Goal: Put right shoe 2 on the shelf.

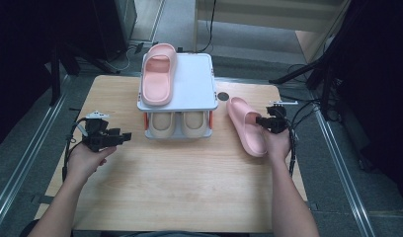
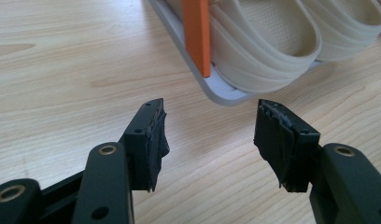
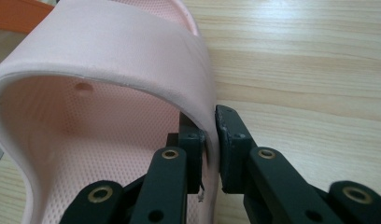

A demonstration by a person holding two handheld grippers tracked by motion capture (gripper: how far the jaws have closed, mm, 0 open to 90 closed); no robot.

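Observation:
A pink slipper (image 1: 246, 126) lies on the wooden table (image 1: 180, 182), right of a small two-level rack (image 1: 194, 84). My right gripper (image 1: 262, 122) is shut on it. In the right gripper view the jaws (image 3: 212, 119) pinch the slipper's (image 3: 109, 56) strap wall at its right edge, one pad inside and one outside. A second pink slipper (image 1: 158, 74) rests on the left of the rack's top shelf. My left gripper (image 1: 125, 137) stands open left of the rack with nothing between its jaws (image 2: 209, 116), which face the rack's lower tray (image 2: 221, 95).
Two beige slippers (image 1: 162, 123) (image 1: 192, 123) sit side by side on the lower level, behind an orange post (image 2: 196, 32). The right half of the top shelf is bare. A round black grommet (image 1: 222, 96) sits in the table by the rack. Dark stands flank the table.

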